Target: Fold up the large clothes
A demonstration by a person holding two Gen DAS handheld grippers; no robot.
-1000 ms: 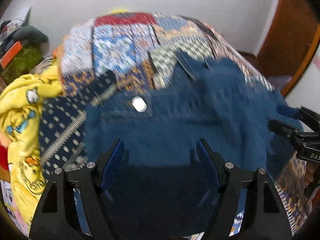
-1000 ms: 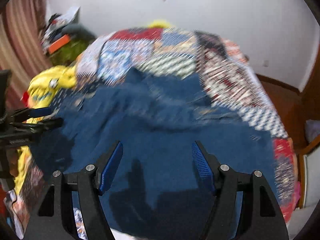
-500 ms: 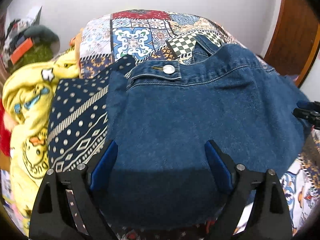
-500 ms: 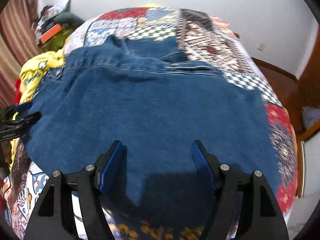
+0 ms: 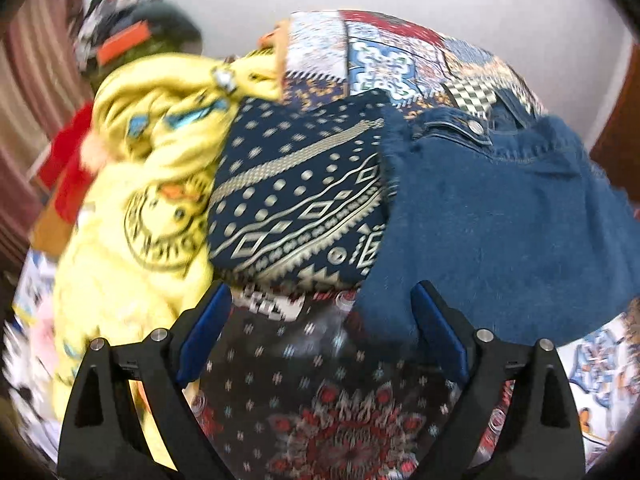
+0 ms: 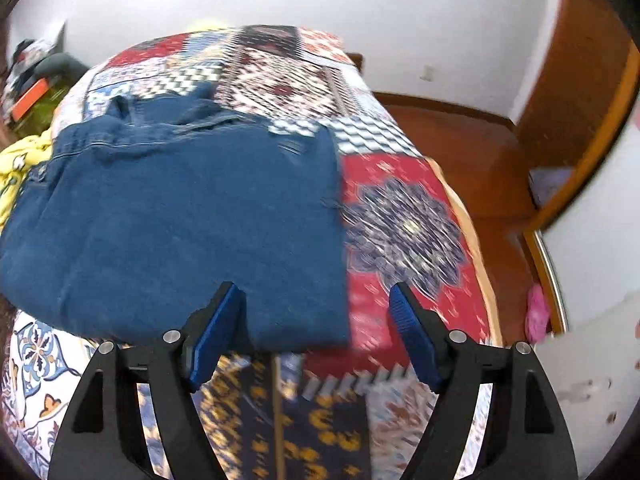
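A folded blue denim garment (image 5: 500, 232) lies flat on the patchwork bedspread (image 5: 384, 56); its metal button (image 5: 475, 127) shows at the far edge. It also shows in the right wrist view (image 6: 172, 216), left of centre. My left gripper (image 5: 320, 340) is open and empty, near the denim's near left corner. My right gripper (image 6: 316, 332) is open and empty over the denim's near right corner. A folded navy patterned garment (image 5: 296, 200) lies left of the denim. A crumpled yellow printed garment (image 5: 144, 184) lies further left.
The bed's right edge (image 6: 476, 240) drops to a wooden floor (image 6: 452, 136). A wooden door frame (image 6: 580, 92) stands at the right. A cluttered pile with an orange item (image 5: 124, 46) sits at the back left by a curtain. White walls stand behind the bed.
Both grippers have pulled back off the denim and apart: the left view swung left to the navy and yellow garments, the right view swung right to the bed's edge. The denim lies still.
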